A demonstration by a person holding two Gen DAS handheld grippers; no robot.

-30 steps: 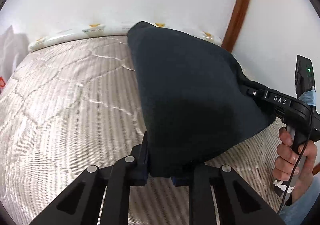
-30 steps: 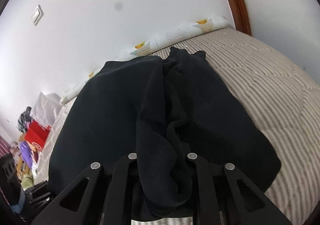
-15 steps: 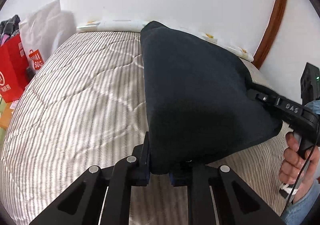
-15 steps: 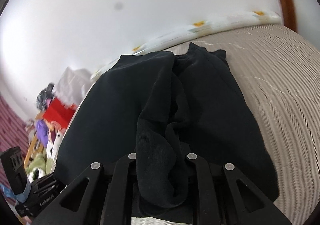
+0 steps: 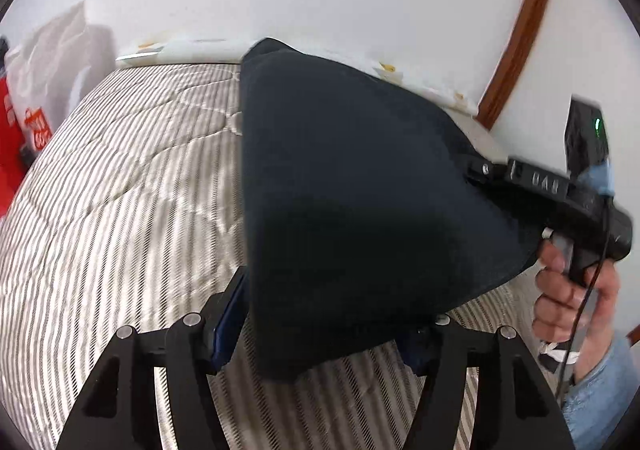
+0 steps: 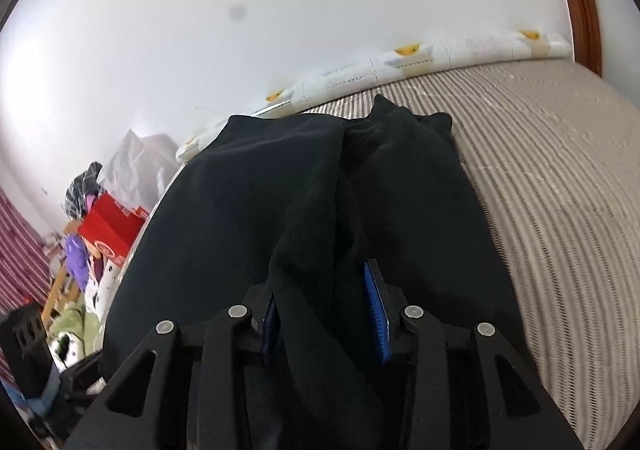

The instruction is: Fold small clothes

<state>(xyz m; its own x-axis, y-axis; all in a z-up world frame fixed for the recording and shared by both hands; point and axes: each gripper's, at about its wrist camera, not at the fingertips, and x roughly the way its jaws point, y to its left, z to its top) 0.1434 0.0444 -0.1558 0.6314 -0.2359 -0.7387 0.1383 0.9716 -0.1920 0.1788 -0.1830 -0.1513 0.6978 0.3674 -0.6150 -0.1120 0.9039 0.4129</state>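
A black garment [image 5: 352, 202] is stretched above the striped mattress [image 5: 120, 210], its far end resting on the bed. My left gripper [image 5: 320, 334] has its jaws wide apart with the garment's near corner draped between them. My right gripper [image 6: 324, 314] also stands open, blue pads [image 6: 376, 310] showing, with a bunched fold of the garment [image 6: 304, 210] lying between the fingers. In the left wrist view the right gripper [image 5: 476, 170] sits at the garment's right corner, held by a hand [image 5: 568, 290].
The mattress [image 6: 560, 190] fills the right. A patterned roll [image 6: 420, 58] lies along the white wall. Red and white bags [image 5: 36, 90] and a clutter pile [image 6: 88, 234] sit off the bed's left side. A wooden door frame [image 5: 520, 30] stands at the right.
Both grippers' jaws have opened from being clamped on the garment. The garment has sagged slightly, and both views have shifted a little.
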